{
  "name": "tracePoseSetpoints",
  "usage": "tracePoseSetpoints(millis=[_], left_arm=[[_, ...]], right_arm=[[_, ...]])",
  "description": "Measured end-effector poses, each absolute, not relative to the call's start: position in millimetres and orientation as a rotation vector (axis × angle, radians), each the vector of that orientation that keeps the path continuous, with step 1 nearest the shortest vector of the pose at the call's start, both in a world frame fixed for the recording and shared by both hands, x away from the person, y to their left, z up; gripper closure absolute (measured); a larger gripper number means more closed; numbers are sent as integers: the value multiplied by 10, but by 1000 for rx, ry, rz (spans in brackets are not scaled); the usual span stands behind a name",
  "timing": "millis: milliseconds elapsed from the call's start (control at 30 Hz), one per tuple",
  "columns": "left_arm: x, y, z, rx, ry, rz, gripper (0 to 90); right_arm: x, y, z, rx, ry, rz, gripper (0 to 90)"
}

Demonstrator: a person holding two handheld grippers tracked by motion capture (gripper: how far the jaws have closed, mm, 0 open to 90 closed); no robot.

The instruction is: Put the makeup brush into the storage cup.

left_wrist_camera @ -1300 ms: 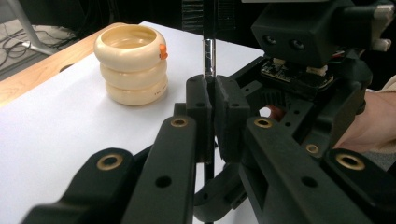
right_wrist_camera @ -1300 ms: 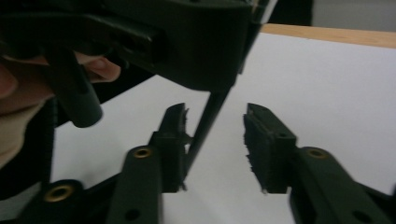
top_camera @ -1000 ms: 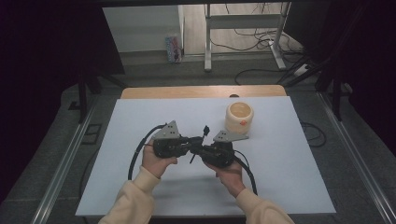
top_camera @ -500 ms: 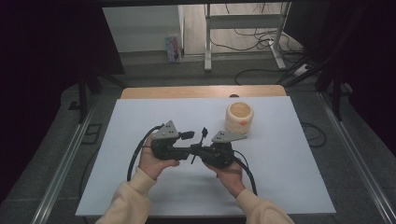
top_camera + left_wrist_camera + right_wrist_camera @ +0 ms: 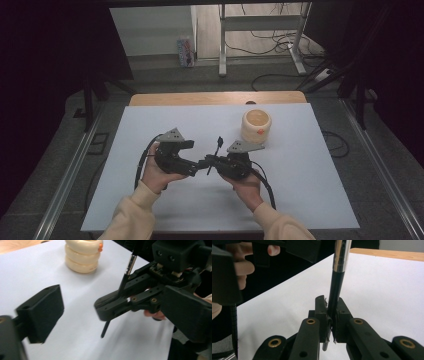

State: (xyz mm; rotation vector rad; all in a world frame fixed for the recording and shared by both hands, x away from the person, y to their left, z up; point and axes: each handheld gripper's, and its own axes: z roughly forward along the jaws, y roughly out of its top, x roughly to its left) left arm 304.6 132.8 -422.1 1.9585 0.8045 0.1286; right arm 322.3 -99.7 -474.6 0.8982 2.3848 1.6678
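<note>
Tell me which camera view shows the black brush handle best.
The right gripper view: the brush handle stands close up, clamped between the right gripper, silver ferrule above. The left gripper view shows the handle slanting through that gripper from the side; the high view shows it as a thin dark stick.

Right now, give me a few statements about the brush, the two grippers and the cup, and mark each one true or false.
1. The right gripper is shut on the brush. True.
2. The left gripper also clamps the brush. False: its jaws have just been opening and stand apart, nothing between them.
3. The brush lies flat on the table. False: it stands nearly upright in the right gripper, its lower end above the table.
4. The cup stands on the table, apart from both grippers. True.
5. The brush has a metal band above its black handle. True.
6. The cup is blue. False: it is cream with a small orange mark.
</note>
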Motion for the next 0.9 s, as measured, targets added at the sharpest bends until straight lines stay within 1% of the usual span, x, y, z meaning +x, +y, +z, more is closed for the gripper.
tracePoseSetpoints(millis=[67, 167, 300, 400, 567, 900], left_arm=[[3034, 1367, -4224, 1963, 801, 145, 0], [3027, 1412, -4220, 1958, 879, 161, 0], [2994, 1484, -4216, 1966, 874, 198, 5], [2955, 1535, -4198, 1950, 897, 260, 18], [2897, 1650, -4199, 1900, 945, 297, 54], [2782, 1720, -4212, 1918, 951, 360, 65]], right_arm=[[3221, -997, -4747, 897, 2384, 1663, 835], [3219, -998, -4746, 898, 2383, 1656, 835], [3216, -996, -4751, 902, 2384, 1650, 834], [3215, -1000, -4749, 903, 2381, 1650, 834], [3214, -1017, -4737, 904, 2369, 1657, 834], [3203, -1050, -4709, 895, 2374, 1663, 834]])
